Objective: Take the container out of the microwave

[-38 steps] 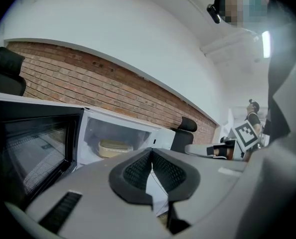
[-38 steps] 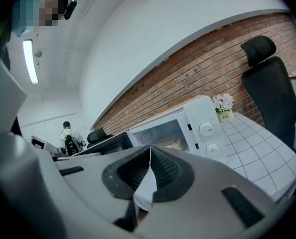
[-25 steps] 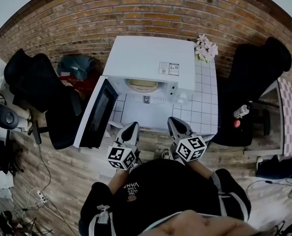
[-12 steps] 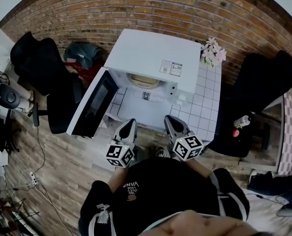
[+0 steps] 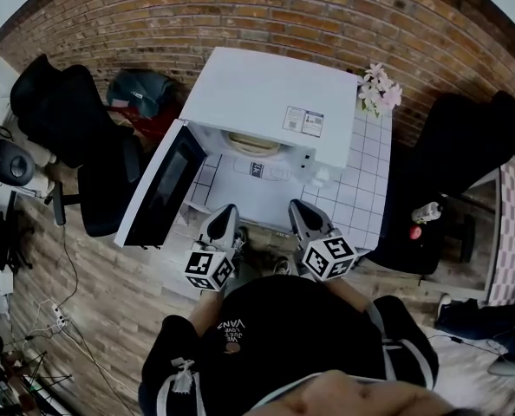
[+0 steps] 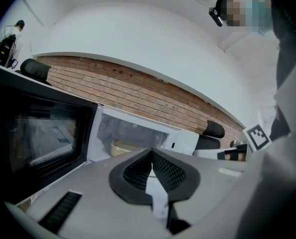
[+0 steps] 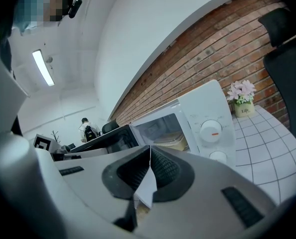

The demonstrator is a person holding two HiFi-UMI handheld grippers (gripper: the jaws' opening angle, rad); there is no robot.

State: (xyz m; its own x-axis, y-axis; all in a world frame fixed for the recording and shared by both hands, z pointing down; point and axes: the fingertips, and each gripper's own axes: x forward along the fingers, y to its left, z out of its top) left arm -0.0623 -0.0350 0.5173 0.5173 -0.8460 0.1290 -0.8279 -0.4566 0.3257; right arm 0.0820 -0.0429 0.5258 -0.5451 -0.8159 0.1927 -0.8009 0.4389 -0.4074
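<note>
We are holding the left gripper [image 5: 225,211] and the right gripper [image 5: 297,206] side by side in front of the white box-shaped microwave [image 5: 266,94]. Both are pointing toward its open cavity and both are stopping short of it.

In the left gripper view we are seeing its two black ribbed jaws pressed together with nothing between them. The right gripper view is showing us the same: jaws closed and empty.

The shallow cream-coloured container [image 5: 253,144] is sitting inside the microwave cavity, toward the back, well apart from both grippers. The black-windowed microwave door [image 5: 158,199] is standing swung wide open on the left side in the head view.

The microwave is resting on a white table with a grid of dark lines [image 5: 361,193]. At the table's far right corner, a small white pot of pale pink flowers [image 5: 377,89] is standing just beside the microwave. A red brick wall [image 5: 266,11] is running behind them.

We are also seeing a black office chair [image 5: 62,128] to the left of the microwave and a second black chair [image 5: 466,137] to the right of the table, both on the wood-plank floor [image 5: 110,319].
</note>
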